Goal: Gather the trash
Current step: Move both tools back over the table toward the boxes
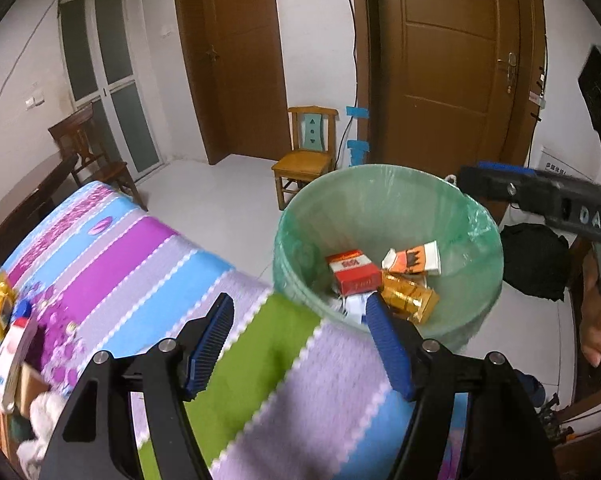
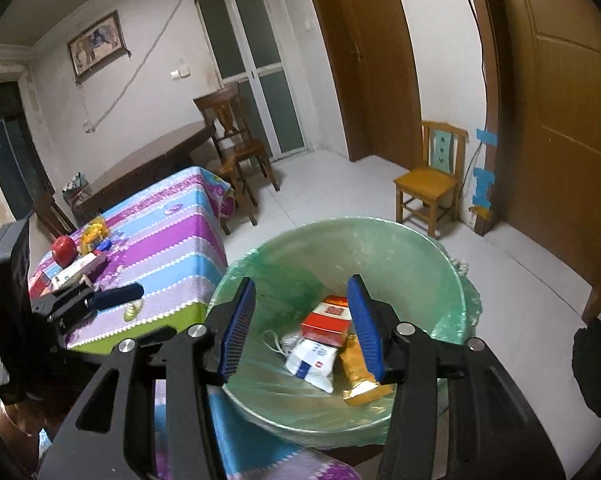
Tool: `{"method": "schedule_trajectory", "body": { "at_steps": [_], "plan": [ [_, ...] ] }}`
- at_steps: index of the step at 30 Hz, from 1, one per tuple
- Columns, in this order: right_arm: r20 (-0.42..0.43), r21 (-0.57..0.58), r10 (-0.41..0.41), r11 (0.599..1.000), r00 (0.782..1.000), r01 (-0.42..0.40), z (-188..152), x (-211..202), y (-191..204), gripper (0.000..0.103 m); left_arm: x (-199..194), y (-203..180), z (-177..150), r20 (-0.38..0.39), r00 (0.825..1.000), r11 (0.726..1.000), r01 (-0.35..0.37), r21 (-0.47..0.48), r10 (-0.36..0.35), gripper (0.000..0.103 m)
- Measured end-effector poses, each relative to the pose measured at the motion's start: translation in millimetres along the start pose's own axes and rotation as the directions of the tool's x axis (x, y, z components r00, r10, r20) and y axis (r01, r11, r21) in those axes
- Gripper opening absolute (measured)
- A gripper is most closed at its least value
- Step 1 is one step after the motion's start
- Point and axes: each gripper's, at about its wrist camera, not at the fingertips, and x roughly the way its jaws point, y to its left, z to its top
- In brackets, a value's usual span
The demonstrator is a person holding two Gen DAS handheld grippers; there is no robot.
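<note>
Blocking part of the bin (image 2: 420, 248) litter, both tools (image 1: 300, 344) (image 2: 304, 324) apart, empty.

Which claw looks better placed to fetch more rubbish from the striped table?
The left claw: open and empty over the striped cloth, nearer the leftover items. The right claw, also empty, hangs above the green-lined bin.

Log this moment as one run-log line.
left gripper: open, empty, over striped table | right gripper: open, empty, above bin | bin: red box, gold packet
</note>
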Motion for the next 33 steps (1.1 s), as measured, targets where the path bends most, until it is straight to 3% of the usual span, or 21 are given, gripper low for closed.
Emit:
{"method": "schedule_trajectory", "body": {
  "at_steps": [7,12,17,22,25,27,30,33],
  "plan": [
    [0.097,-0.066,0.008,0.998,0.995,-0.002,-9.4,-14.2,36.5,0.051,-55.7,13.9,-47.2,0.036,0.999,0.999,0.001,-0.043,0.000,0.075],
    [0.091,-0.133,0.062,0.990,0.994,-0.049,-15.5,-8.8,66.8,0.056,-90.9,39.2,-84.9,0.034,0.999,0.994,-0.019,-0.105,0.023,0.076],
    [0.060,-0.192,0.134,0.974,0.989,-0.121,-19.2,3.0,102.3,0.062,-137.1,87.0,-125.0,0.036,0.995,0.972,-0.085,-0.218,0.095,0.077],
    [0.025,-0.219,0.216,0.954,0.976,-0.206,-22.3,15.6,139.6,0.066,-176.0,144.3,-157.7,0.015,0.977,0.932,-0.197,-0.304,0.212,0.079],
    [0.010,-0.241,0.247,0.941,0.969,-0.238,-26.3,17.6,157.5,0.070,-190.3,187.9,-166.1,-0.002,0.964,0.915,-0.254,-0.314,0.267,0.080],
    [-0.006,-0.246,0.266,0.934,0.964,-0.259,-28.8,19.6,165.4,0.071,-191.5,219.2,-166.6,-0.009,0.965,0.913,-0.249,-0.323,0.260,0.081],
    [-0.028,-0.234,0.280,0.932,0.960,-0.278,-32.9,22.4,168.4,0.072,-180.4,262.5,-157.0,-0.026,0.972,0.924,-0.232,-0.305,0.235,0.082],
    [-0.053,-0.212,0.282,0.934,0.958,-0.287,-36.7,25.0,167.0,0.072,-157.2,292.1,-144.9,-0.063,0.968,0.942,-0.252,-0.221,0.244,0.082]
  ]
}}
